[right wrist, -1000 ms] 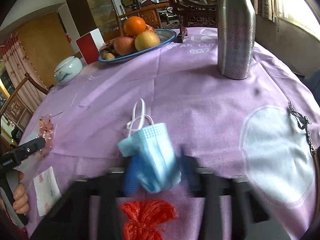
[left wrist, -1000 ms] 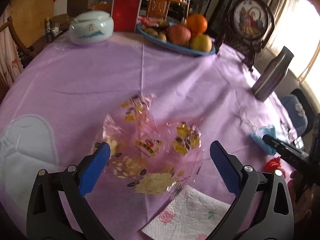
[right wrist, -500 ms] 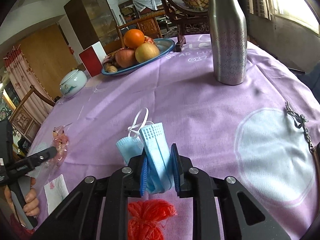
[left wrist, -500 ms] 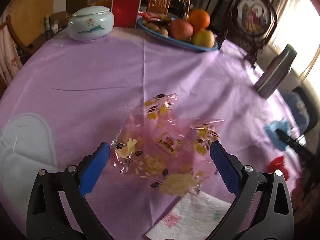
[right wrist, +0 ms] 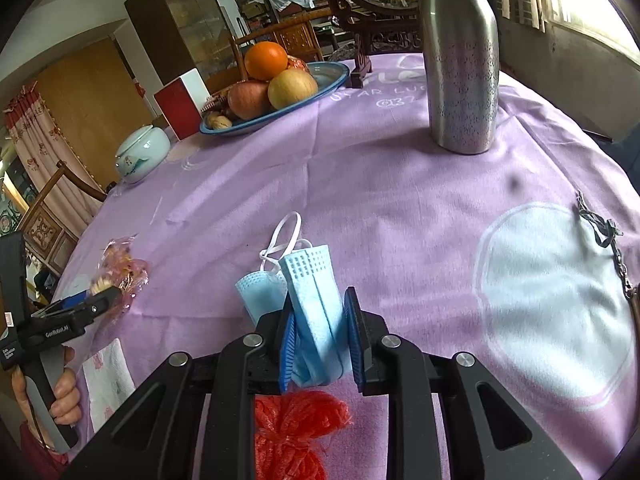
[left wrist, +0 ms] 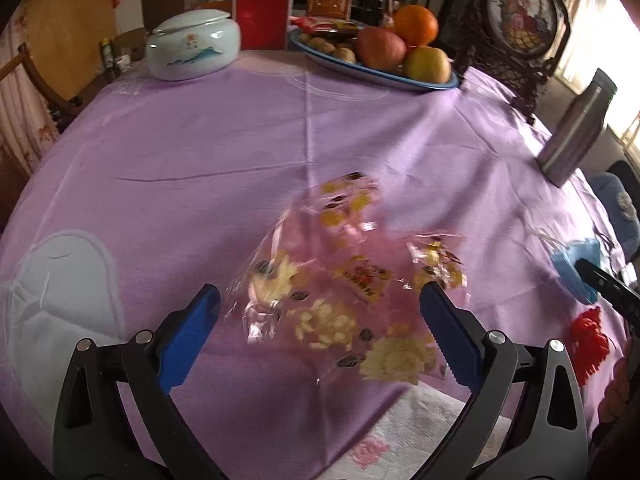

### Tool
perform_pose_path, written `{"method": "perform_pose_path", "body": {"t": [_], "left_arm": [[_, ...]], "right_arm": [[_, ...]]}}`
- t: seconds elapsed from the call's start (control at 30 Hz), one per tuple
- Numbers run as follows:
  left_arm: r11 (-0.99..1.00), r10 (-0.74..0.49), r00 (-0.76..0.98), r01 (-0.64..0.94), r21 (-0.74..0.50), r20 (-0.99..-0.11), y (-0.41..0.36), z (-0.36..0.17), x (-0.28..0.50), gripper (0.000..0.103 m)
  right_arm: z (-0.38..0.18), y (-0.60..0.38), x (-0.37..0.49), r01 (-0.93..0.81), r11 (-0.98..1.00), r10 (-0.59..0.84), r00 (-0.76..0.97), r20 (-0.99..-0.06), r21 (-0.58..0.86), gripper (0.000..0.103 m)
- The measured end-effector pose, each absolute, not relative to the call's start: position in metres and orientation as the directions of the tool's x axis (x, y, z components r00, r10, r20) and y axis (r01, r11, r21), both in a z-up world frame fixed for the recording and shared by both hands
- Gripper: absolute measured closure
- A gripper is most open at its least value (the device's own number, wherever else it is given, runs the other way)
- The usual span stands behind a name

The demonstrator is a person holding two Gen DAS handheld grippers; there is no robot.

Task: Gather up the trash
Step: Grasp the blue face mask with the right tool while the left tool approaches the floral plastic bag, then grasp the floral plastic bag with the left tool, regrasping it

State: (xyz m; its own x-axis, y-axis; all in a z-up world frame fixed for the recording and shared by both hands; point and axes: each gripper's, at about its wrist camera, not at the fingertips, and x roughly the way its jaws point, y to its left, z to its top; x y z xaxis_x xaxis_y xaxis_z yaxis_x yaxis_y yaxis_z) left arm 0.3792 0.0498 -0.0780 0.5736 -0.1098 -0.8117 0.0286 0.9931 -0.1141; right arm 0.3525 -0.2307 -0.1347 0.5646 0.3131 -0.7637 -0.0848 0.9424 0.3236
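Note:
A crumpled clear plastic wrapper with yellow flowers [left wrist: 344, 280] lies on the purple tablecloth [left wrist: 224, 148]. My left gripper [left wrist: 320, 312] is open and its blue fingers stand either side of the wrapper's near part. My right gripper [right wrist: 320, 332] is shut on a folded blue face mask [right wrist: 316, 300] and holds it just above the cloth. A red net bag [right wrist: 292, 428] lies under the right gripper. A white flowered paper napkin [left wrist: 420, 436] lies at the near table edge. The mask [left wrist: 576, 264] also shows at the right of the left wrist view.
A steel bottle [right wrist: 460, 56] stands at the right. A blue fruit plate [left wrist: 376, 72], a white lidded jar [left wrist: 192, 48] and a red box [left wrist: 262, 12] stand at the back. A key chain [right wrist: 600, 232] lies on the right of the cloth.
My right gripper closed on the blue mask and lifted it slightly. My left gripper drew back and rose a little; the wrapper now lies further forward between its open fingers.

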Motion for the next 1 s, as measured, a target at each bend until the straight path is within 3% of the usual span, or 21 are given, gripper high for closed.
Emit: {"method": "perform_pose_path", "body": {"t": [0.17, 0.3, 0.33, 0.37, 0.4, 0.43, 0.47, 0.77, 1.0], "left_arm": [[0.995, -0.091, 0.583, 0.016, -0.1, -0.808, 0.051, -0.078, 0.379, 0.007], [0.987, -0.145, 0.568, 0.026, -0.158, -0.81, 0.055, -0.079, 0.38, 0.007], [0.986, -0.152, 0.567, 0.034, -0.161, -0.81, 0.054, -0.078, 0.38, 0.014], [0.985, -0.162, 0.571, 0.052, -0.162, -0.805, 0.052, -0.076, 0.378, 0.036], [0.982, -0.185, 0.571, 0.073, -0.175, -0.8, 0.05, -0.075, 0.377, 0.051], [0.972, -0.23, 0.564, 0.099, -0.211, -0.793, 0.049, -0.073, 0.376, 0.075], [0.959, -0.279, 0.557, 0.123, -0.255, -0.782, 0.049, -0.071, 0.374, 0.085], [0.943, -0.334, 0.642, 0.229, -0.243, -0.69, 0.033, -0.039, 0.347, 0.089], [0.92, -0.392, 0.7, 0.283, -0.272, -0.597, 0.03, -0.017, 0.31, 0.089]], "right_arm": [[-0.139, -0.23, 0.354, -0.08, 0.942, 0.314, 0.547, -0.776, 0.325, 0.078], [-0.138, -0.228, 0.353, -0.089, 0.946, 0.307, 0.554, -0.774, 0.312, 0.082], [-0.137, -0.227, 0.352, -0.094, 0.946, 0.308, 0.56, -0.769, 0.31, 0.085], [-0.135, -0.227, 0.351, -0.1, 0.945, 0.31, 0.569, -0.762, 0.311, 0.086], [-0.133, -0.227, 0.35, -0.104, 0.944, 0.313, 0.577, -0.755, 0.312, 0.086], [-0.13, -0.228, 0.348, -0.11, 0.943, 0.316, 0.591, -0.743, 0.313, 0.087], [-0.127, -0.229, 0.346, -0.115, 0.942, 0.319, 0.604, -0.73, 0.316, 0.087], [-0.116, -0.233, 0.34, -0.136, 0.933, 0.338, 0.645, -0.686, 0.333, 0.087], [-0.088, -0.253, 0.291, -0.151, 0.897, 0.386, 0.724, -0.572, 0.415, 0.087]]}}
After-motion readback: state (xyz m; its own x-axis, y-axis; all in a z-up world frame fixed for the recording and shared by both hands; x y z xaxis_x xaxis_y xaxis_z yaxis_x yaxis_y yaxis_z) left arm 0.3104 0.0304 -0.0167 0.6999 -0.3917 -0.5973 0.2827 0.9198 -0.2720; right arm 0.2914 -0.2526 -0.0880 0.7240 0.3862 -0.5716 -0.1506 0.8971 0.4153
